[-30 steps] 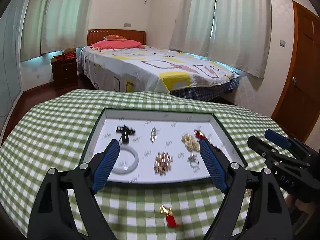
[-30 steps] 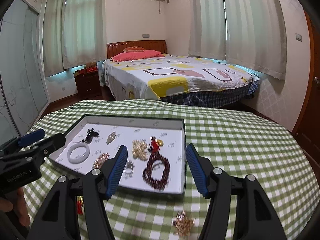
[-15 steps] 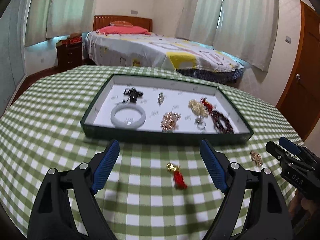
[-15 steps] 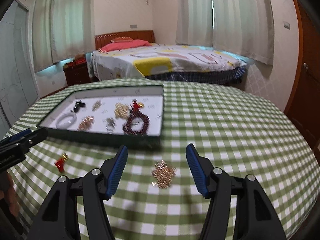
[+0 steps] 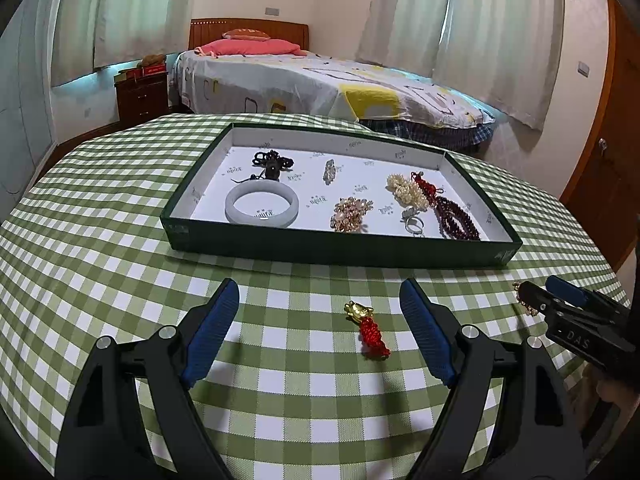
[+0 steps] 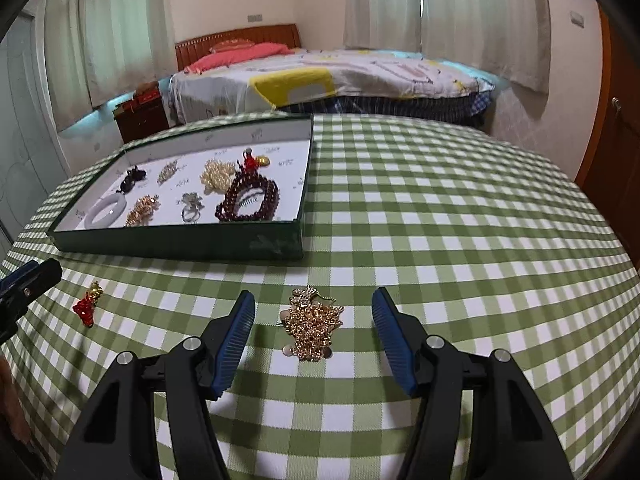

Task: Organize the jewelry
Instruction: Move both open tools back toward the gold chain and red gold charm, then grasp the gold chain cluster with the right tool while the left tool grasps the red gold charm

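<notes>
- A bedroom; a round table in a green-and-white checked cloth [image 6: 440, 220] fills the lower frame.
- A tangled gold bead chain [image 6: 312, 326] lies at centre, between the released right gripper [image 6: 314, 332] jaws, untouched.
- A gold charm with a red knotted tassel [image 5: 366, 326] lies between the spread, empty left gripper [image 5: 320, 328] jaws.
- Above, a shallow dark-green tray [image 5: 340, 250] holds a smooth white bangle [image 5: 262, 204] and garnet beads [image 5: 456, 218].

A red tassel charm with a gold top [image 5: 367, 325] is seen lying flat on the green checked cloth, in front of the tray. A tangled gold bead piece [image 6: 313, 328] is laid further right on the same cloth. A shallow dark green tray [image 5: 340, 246] with a white floor is filled with a pale bangle [image 5: 262, 208], dark red beads [image 5: 456, 218], pearls [image 5: 404, 190] and a ring [image 5: 414, 224].
</notes>
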Demonstrator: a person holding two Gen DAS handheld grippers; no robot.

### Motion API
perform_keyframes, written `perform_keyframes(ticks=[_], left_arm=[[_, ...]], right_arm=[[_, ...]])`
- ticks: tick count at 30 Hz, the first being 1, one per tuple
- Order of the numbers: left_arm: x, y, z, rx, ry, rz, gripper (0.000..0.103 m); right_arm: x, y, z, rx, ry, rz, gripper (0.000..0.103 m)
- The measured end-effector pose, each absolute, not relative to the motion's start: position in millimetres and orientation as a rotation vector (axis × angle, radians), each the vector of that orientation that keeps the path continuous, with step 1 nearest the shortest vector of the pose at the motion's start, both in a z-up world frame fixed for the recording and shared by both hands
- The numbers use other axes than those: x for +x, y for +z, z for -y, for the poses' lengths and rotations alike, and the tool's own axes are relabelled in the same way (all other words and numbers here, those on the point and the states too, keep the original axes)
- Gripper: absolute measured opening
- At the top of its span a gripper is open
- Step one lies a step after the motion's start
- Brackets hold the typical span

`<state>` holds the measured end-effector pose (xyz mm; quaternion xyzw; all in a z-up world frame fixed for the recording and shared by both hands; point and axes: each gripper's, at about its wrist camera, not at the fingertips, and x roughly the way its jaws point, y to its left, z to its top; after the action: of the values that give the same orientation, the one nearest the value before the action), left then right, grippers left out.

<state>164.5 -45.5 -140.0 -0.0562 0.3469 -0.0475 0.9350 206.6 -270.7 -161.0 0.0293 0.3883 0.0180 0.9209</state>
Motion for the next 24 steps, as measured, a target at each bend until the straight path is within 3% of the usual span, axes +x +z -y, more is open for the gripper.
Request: perform_keyframes(ticks=[2, 5, 7, 10, 24], left_arm=[[166, -142, 46, -0.115, -0.098, -0.718, 0.081], [167, -144, 48, -0.112, -0.1, -0.724, 0.081], [166, -145, 49, -0.108, -0.104, -0.729, 0.081], [166, -148, 51, -0.103, -0.109, -0.74, 0.081], [172, -155, 62, -0.078, -0.135, -0.792, 0.08]], right_arm=[[210, -164, 271, 0.067, 0.04, -0.825, 0.058], [209, -165, 271, 0.066, 0.036, -0.836, 0.047], [208, -164, 268, 0.042, 0.034, -0.835, 0.032], [206, -163, 265, 0.044, 0.058, -0.832, 0.02], [196, -146, 243, 0.051, 0.157, -0.782, 0.017]])
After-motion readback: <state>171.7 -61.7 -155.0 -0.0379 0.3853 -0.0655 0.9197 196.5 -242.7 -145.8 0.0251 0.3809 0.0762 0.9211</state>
